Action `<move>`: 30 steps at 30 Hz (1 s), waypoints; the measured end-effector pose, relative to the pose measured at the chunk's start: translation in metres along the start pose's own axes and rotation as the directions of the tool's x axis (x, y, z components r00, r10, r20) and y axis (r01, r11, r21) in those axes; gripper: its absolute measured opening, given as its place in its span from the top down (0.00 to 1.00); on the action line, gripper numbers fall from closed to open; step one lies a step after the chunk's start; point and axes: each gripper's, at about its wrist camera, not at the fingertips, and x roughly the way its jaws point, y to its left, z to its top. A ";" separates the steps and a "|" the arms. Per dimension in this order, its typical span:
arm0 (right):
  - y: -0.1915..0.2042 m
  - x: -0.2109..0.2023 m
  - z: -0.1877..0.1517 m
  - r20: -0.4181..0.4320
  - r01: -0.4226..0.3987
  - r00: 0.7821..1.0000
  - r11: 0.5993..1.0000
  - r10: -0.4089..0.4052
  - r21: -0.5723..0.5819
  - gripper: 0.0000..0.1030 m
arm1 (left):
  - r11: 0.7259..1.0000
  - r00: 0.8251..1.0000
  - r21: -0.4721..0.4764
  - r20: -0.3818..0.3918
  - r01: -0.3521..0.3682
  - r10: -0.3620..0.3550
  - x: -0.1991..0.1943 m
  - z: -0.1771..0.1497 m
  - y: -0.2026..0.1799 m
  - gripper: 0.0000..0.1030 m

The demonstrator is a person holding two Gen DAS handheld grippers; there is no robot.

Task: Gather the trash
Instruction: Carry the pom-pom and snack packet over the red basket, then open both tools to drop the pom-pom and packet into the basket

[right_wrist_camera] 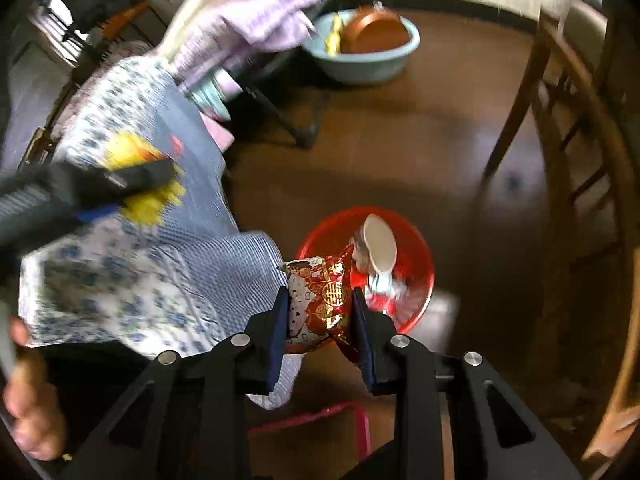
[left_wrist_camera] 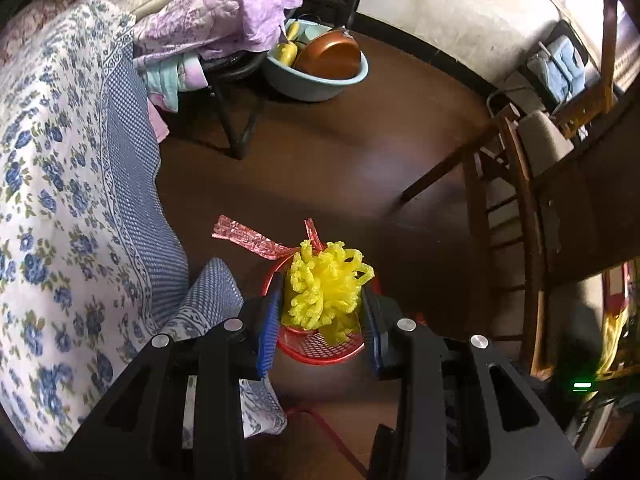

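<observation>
Our left gripper is closed on a yellow foam net and holds it above a red basket on the brown floor. A red mesh strip trails from the net. Our right gripper is clamped on a red and gold wrapper at the basket's near rim. A white cup lies in the basket. A floral sheet hangs at left.

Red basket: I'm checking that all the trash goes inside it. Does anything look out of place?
Yes. A red mesh strip trails from the left gripper's yellow foam net, past the red basket's rim. The right gripper holds a red wrapper.
</observation>
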 end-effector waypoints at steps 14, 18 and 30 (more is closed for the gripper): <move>-0.031 0.016 -0.015 -0.058 0.089 0.994 0.996 -0.088 0.005 0.40 | 0.996 0.994 0.054 -0.082 -0.068 0.072 0.042 -0.009 -0.020 0.65; -0.048 0.012 -0.033 -0.090 0.104 0.991 0.995 -0.102 0.011 0.39 | 0.997 0.983 0.024 -0.164 -0.079 0.082 0.076 -0.019 -0.026 0.64; -0.075 0.017 -0.048 -0.119 0.097 0.989 0.993 -0.088 0.069 0.39 | 0.997 0.944 0.061 -0.323 -0.056 0.073 0.130 -0.042 -0.040 0.52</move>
